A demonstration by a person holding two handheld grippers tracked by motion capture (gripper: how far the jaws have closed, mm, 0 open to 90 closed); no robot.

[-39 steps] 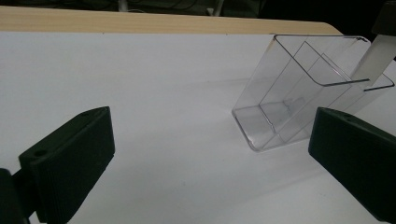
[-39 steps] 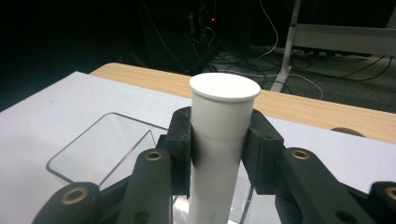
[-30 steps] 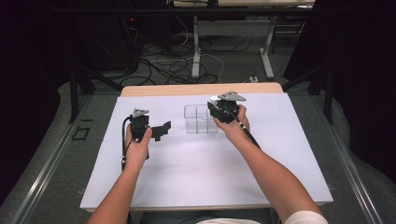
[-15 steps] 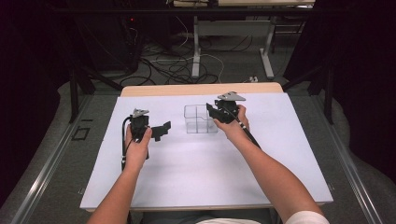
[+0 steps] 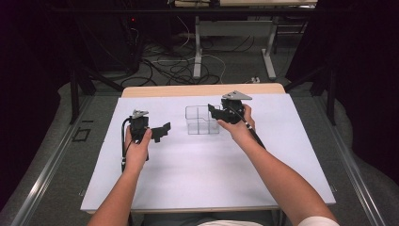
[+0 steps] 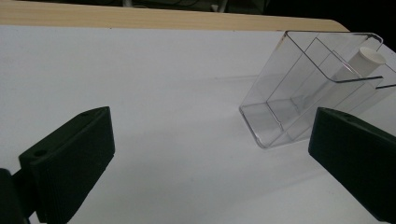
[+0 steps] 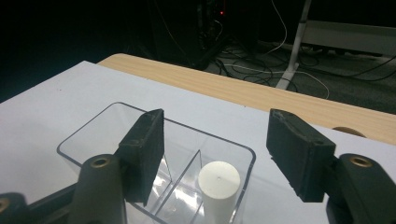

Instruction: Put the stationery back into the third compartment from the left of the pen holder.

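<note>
A clear plastic box (image 5: 202, 120) with divided compartments stands on the white table sheet (image 5: 197, 165). A white cylinder (image 7: 218, 181) stands upright in one compartment, and it shows through the box wall (image 6: 369, 58) in the left gripper view. My right gripper (image 5: 214, 113) hovers over the box's right end. Its jaws have just been opening, and this right gripper (image 7: 217, 135) is open, with the cylinder below and between the pads, untouched. My left gripper (image 5: 159, 132) rests left of the box, pointing at it. That left gripper (image 6: 210, 140) is open wide with nothing between its jaws.
The wooden table edge (image 5: 202, 89) runs along the far side of the sheet. Beyond it the floor holds cables (image 5: 174, 66) and the legs of another desk (image 5: 197, 47). Bare white sheet spreads in front of both hands.
The right gripper's jaws stand a little wider apart above the box than before. Both hands keep their places, and the left gripper looks the same.
</note>
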